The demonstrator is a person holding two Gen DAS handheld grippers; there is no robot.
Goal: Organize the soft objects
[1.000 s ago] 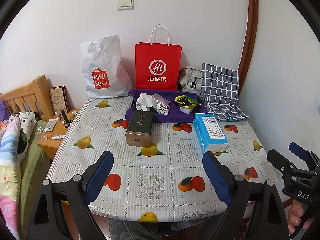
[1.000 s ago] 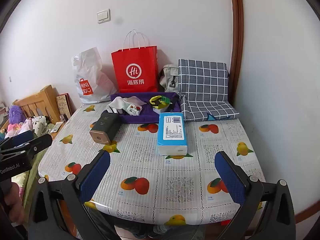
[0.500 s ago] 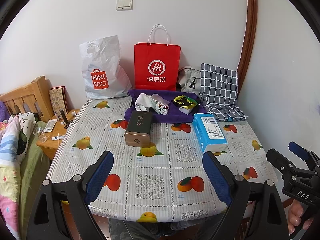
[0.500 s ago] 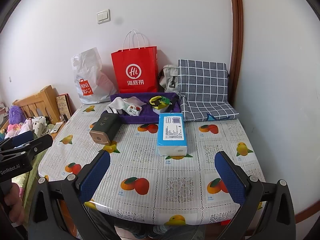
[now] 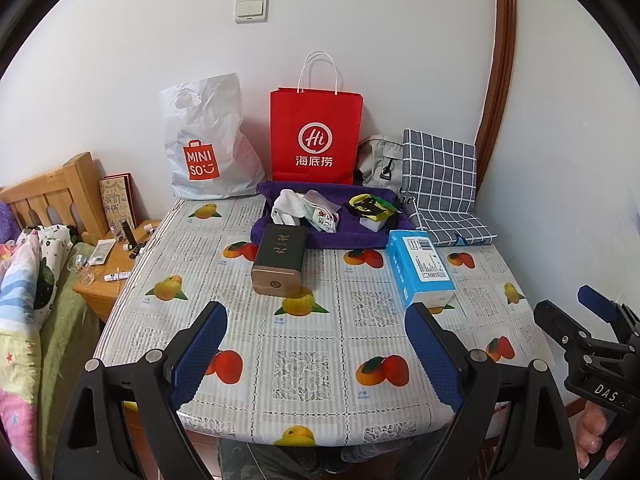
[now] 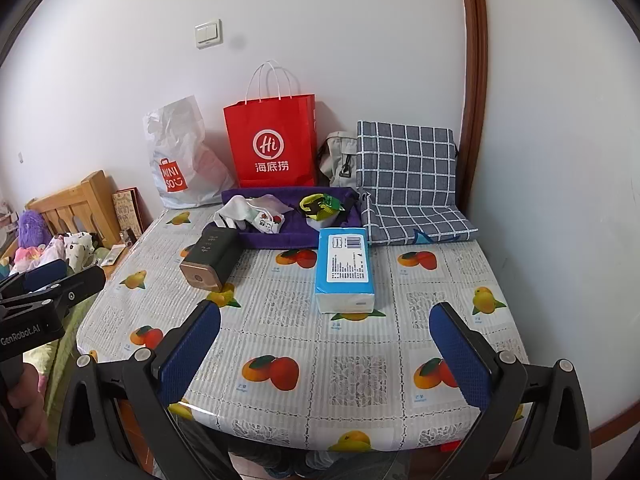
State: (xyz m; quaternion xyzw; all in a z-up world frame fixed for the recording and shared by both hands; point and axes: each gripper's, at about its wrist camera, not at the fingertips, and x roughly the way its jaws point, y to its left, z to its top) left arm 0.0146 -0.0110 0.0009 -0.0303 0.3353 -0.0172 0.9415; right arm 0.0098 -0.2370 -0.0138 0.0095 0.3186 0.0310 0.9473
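Both grippers, left gripper (image 5: 316, 344) and right gripper (image 6: 324, 344), gape wide and empty over the table (image 5: 304, 364) edge at lower frame; bare cloth lies ahead.

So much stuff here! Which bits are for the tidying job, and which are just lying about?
For the job: purple fabric tray; white socks; yellow-and-black soft item; blue tissue pack.

Lying about: dark rectangular tin; red paper bag; white plastic bag; checked cushion.

Both wrist views, near edge, table (image 5: 320, 344) shared
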